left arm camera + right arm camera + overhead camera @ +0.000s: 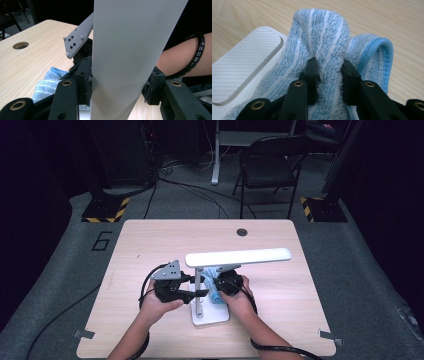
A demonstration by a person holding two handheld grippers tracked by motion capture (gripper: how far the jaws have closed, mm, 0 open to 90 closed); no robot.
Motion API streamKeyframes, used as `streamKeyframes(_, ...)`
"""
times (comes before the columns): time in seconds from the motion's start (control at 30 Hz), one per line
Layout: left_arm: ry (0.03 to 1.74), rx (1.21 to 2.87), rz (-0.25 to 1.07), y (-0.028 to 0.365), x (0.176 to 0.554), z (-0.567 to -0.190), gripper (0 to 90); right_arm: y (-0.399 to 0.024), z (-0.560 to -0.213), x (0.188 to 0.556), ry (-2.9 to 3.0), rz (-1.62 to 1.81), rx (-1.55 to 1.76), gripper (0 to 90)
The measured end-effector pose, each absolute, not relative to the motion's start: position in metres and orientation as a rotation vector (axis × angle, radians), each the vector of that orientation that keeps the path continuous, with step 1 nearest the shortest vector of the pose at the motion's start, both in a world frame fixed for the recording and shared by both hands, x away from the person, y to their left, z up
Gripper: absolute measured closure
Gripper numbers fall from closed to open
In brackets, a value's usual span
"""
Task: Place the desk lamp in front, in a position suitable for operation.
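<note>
One lamp, post clamped by the left gripper; one cloth pinched by the right gripper.

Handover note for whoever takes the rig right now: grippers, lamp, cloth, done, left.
Left gripper: shut on the lamp post, steadying it.
Right gripper: shut on the blue cloth, bunched between the pads.
Desk lamp stands upright, its base on the table; the cloth rests partly on the base, under the lamp head.
Done: both grips secured.
Left, probably: wipe base and post, then release.
</note>
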State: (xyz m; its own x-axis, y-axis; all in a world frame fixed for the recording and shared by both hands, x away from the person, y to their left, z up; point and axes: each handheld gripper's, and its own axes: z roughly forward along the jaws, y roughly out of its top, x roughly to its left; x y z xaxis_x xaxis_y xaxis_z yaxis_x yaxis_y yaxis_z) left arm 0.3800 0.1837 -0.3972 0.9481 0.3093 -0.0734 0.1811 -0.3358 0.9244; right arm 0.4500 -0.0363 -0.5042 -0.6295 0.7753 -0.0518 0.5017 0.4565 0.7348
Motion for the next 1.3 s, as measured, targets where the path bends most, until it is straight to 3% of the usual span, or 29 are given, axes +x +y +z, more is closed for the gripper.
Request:
streamKeyframes(0.27, 0.364, 1.913, 0.134, 0.185, 0.382, -0.398, 50.3, -0.043, -0.505, 0.449, 2.316, 0.984, 1.09, 70.5)
streamKeyframes(0.5, 0.402, 1.869, 0.048, 0.187, 0.384, -0.39, 47.6, -0.045, -0.505, 0.447, 2.303, 1.005, 1.117, 70.2)
streamKeyframes(1.3, 0.376, 1.895, 0.131, 0.18, 0.382, -0.377, 50.6, -0.037, -0.501, 0.42, 2.362, 1.044, 1.077, 68.5)
